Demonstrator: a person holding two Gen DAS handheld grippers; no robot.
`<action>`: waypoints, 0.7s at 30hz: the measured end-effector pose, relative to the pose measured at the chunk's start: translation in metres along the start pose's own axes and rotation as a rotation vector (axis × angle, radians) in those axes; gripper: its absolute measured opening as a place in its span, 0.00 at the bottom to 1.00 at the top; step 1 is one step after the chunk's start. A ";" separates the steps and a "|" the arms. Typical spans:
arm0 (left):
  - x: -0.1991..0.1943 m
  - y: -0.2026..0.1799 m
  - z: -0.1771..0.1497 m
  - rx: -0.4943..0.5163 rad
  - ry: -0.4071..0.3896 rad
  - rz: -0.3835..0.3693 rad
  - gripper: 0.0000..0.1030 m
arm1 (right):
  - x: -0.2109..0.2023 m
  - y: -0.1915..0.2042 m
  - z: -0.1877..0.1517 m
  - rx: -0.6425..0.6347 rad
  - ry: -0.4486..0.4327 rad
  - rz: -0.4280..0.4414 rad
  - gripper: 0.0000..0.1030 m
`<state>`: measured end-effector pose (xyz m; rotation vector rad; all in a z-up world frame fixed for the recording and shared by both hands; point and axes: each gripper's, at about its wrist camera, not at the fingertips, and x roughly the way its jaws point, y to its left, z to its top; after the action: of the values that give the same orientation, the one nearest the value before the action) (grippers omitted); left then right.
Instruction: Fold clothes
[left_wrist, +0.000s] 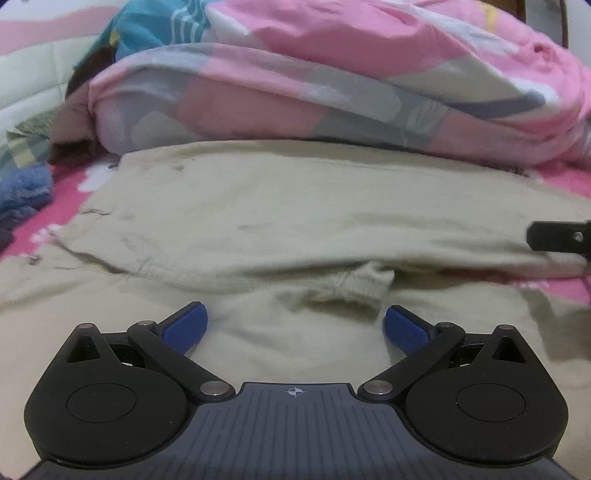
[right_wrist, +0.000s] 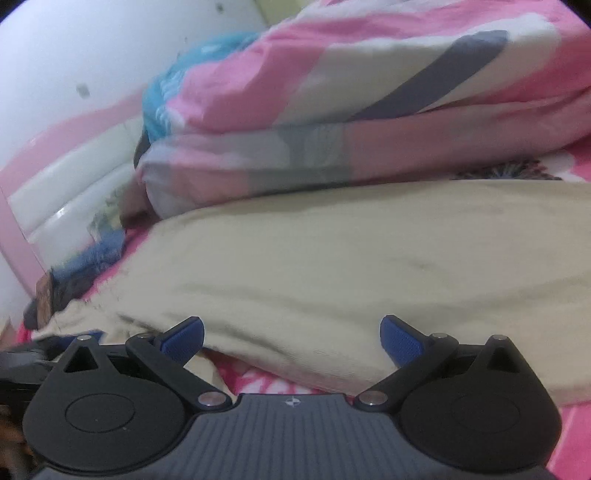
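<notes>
In the left wrist view, the left gripper (left_wrist: 295, 326) hangs low over a beige garment (left_wrist: 295, 206) that lies spread across the bed; its two blue pads (left_wrist: 184, 326) stand wide apart with nothing between them, so it is released and holds nothing. Just ahead of the pads a small rumpled flap of the same beige cloth sticks up from the flat part. Beyond the garment sits a bulky folded quilt (left_wrist: 332, 85) in pink, grey and white, touching the far edge of the cloth. A pink flowered bedsheet (left_wrist: 74, 184) shows at the left, with a blue fuzzy cloth (left_wrist: 26, 192) bunched on it near the edge of the view. At the far right edge a black finger of the right gripper (left_wrist: 561, 242) rests against the garment. In the right wrist view, the right gripper (right_wrist: 291, 338) is also released, its blue pads (right_wrist: 400, 341) spread wide and empty. It sits at the near edge of the beige garment (right_wrist: 332, 266), whose folded hem lifts slightly off the pink bedsheet (right_wrist: 269, 382) between the pads. The quilt (right_wrist: 332, 110) lies piled behind the garment, and a pink and white headboard (right_wrist: 66, 173) and a pale wall (right_wrist: 92, 44) fill the left side. The picture here is somewhat blurred.
</notes>
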<state>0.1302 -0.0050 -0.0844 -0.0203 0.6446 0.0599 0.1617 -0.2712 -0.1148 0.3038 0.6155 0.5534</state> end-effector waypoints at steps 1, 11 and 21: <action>-0.001 0.000 -0.001 -0.004 -0.006 -0.003 1.00 | 0.000 -0.002 -0.002 0.009 0.000 0.000 1.00; -0.001 -0.001 -0.008 -0.002 -0.044 0.002 1.00 | -0.003 -0.015 -0.006 0.049 -0.052 0.045 1.00; -0.005 0.003 -0.010 -0.020 -0.073 -0.014 1.00 | -0.015 -0.035 -0.005 0.155 -0.098 0.165 1.00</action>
<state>0.1198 -0.0031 -0.0895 -0.0422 0.5705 0.0533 0.1621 -0.3070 -0.1270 0.5286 0.5421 0.6465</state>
